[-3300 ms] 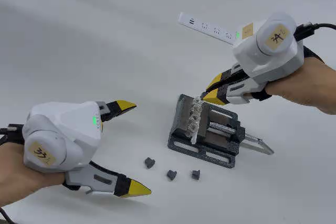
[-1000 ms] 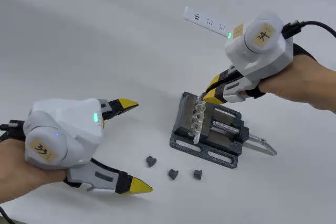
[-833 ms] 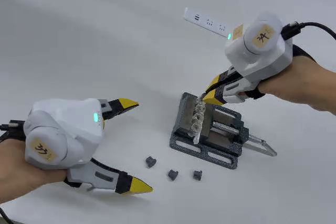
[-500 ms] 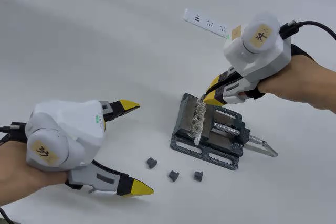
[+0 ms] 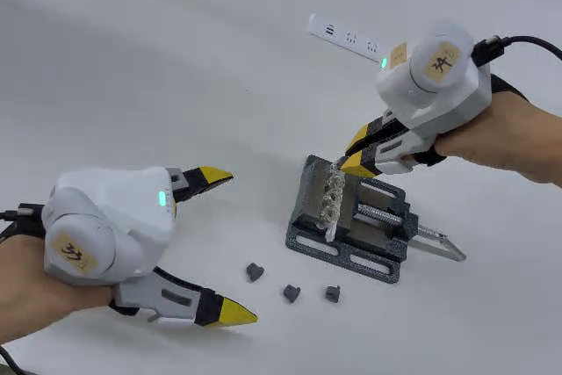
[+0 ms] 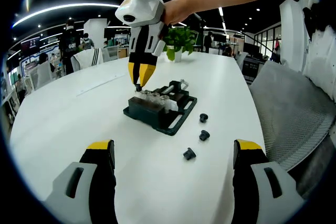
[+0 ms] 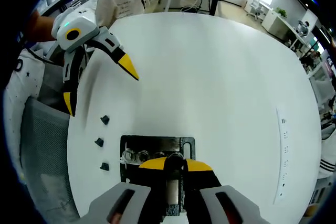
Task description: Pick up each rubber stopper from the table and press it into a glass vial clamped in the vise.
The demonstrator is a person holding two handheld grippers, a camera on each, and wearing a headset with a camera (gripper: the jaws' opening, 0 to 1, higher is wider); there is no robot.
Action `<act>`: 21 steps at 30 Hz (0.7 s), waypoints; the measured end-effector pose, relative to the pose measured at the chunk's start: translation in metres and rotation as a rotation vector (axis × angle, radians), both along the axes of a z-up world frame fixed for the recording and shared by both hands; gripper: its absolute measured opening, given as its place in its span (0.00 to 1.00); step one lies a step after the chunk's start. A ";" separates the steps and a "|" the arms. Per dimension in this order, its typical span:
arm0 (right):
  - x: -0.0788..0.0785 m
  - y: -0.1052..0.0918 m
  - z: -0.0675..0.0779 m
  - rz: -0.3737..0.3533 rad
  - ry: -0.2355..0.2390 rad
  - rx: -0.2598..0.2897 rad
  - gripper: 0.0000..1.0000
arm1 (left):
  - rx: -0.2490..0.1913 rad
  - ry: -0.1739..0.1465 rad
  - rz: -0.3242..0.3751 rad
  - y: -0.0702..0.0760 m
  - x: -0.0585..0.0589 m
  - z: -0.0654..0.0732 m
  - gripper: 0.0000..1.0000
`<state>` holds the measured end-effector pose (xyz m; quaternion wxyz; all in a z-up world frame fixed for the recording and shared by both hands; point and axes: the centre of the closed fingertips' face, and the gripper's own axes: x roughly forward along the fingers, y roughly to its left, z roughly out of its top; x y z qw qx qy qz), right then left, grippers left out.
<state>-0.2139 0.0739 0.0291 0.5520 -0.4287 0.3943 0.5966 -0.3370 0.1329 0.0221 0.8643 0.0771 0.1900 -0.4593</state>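
A dark vise (image 5: 351, 230) (image 6: 160, 109) (image 7: 157, 142) clamps a row of glass vials (image 5: 332, 198) (image 6: 152, 96) (image 7: 135, 156). My right gripper (image 5: 344, 162) (image 6: 138, 84) (image 7: 176, 163) is shut on a dark rubber stopper (image 7: 175, 159) and points down onto the vial at the far end of the row. Three loose black stoppers (image 5: 255, 271) (image 5: 291, 292) (image 5: 332, 293) lie on the table in front of the vise, also in the left gripper view (image 6: 203, 117) (image 6: 204, 136) (image 6: 189, 153). My left gripper (image 5: 226, 243) (image 6: 173, 148) (image 7: 100, 87) hovers wide open to their left, holding nothing.
A white power strip (image 5: 347, 37) (image 7: 283, 150) lies on the white table (image 5: 176, 85) beyond the vise. The vise's screw handle (image 5: 439, 243) sticks out to the right. A person stands at the table's far edge (image 7: 123, 1), and a grey chair (image 6: 294, 108) is beside it.
Hardly anything has changed: the right gripper stays over the far vial and the left gripper hovers open. The camera has shifted slightly.
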 end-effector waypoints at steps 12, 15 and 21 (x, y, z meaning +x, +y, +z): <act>-0.001 0.003 0.014 0.005 -0.009 0.028 0.08 | 0.000 0.000 0.000 0.002 0.001 0.000 0.93; -0.001 -0.001 0.014 0.010 -0.011 0.025 0.07 | 0.002 0.002 -0.001 0.002 0.001 -0.001 0.93; -0.002 -0.005 0.012 0.008 -0.012 0.023 0.04 | 0.001 0.002 -0.001 0.002 0.001 -0.001 0.93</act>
